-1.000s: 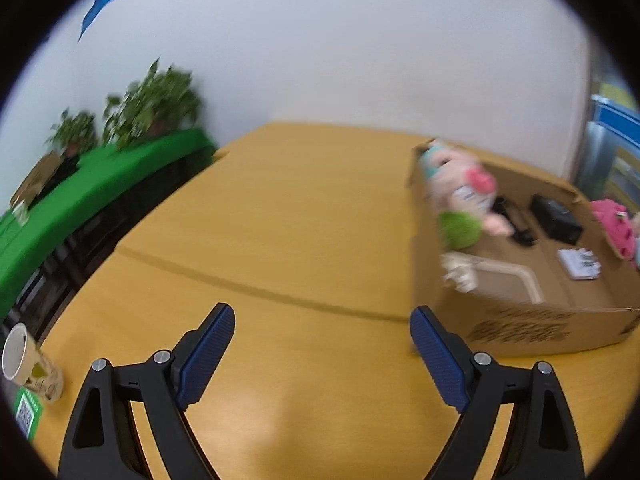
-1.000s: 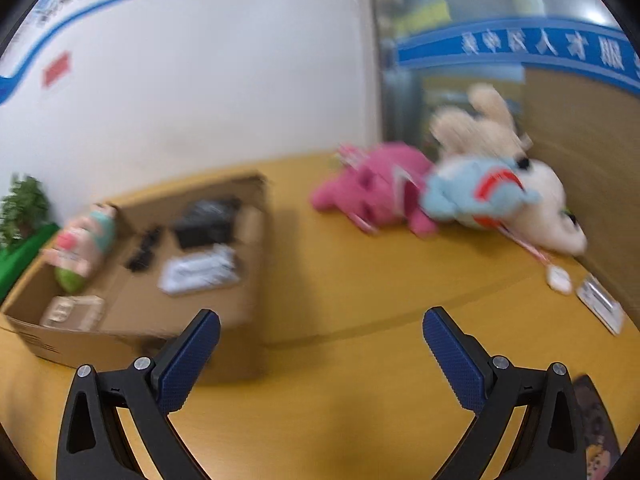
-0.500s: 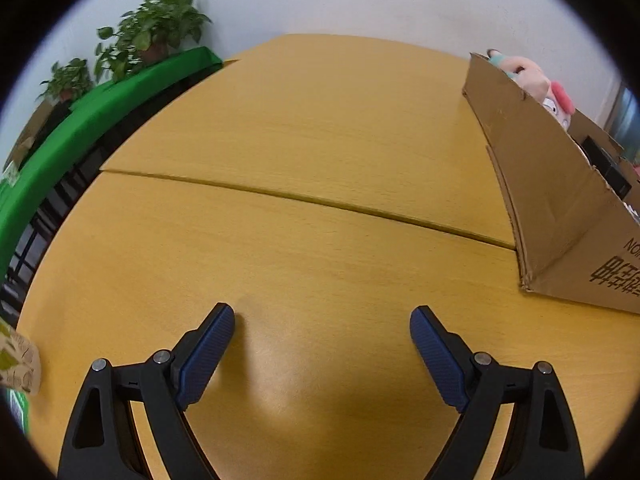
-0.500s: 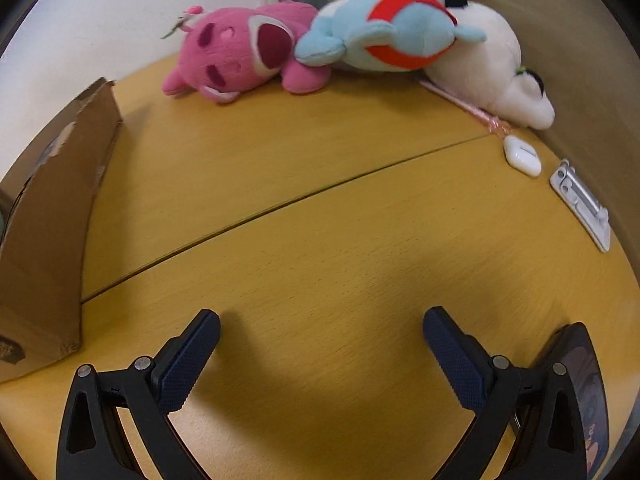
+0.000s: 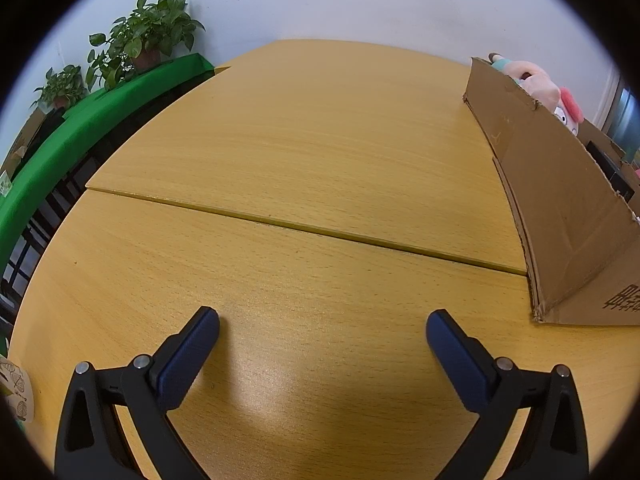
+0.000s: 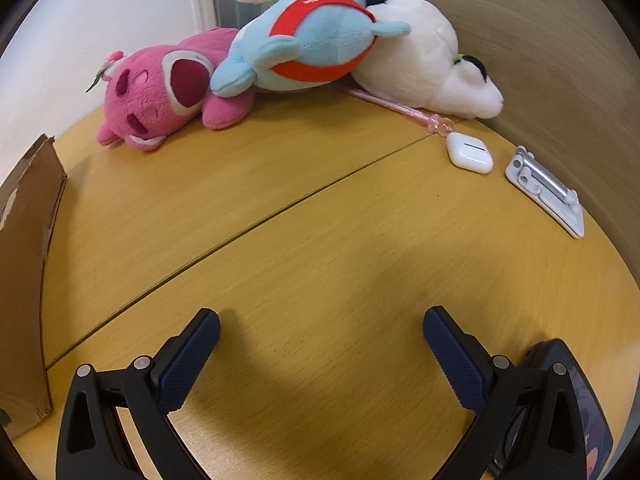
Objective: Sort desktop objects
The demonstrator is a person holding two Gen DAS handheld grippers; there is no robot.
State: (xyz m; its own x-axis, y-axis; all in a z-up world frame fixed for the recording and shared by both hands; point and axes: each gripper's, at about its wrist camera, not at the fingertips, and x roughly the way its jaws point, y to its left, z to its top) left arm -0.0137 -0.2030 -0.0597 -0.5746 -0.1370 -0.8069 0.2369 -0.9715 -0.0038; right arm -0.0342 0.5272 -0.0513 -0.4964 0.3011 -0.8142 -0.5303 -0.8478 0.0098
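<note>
On the desk, both the left gripper and the right gripper gape empty; the box is partly filled, while the plush toys and the earbud case remain unsorted.

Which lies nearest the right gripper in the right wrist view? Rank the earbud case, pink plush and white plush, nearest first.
From the right gripper:
1. Earbud case, right of centre.
2. Pink plush, far left.
3. White plush, back right corner; close to the pink one.

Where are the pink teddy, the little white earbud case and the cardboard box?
pink teddy (image 6: 160,92), right wrist view, on its face.
white earbud case (image 6: 469,153), right wrist view, on its lid.
cardboard box (image 5: 560,208), left wrist view, on its side wall.
</note>
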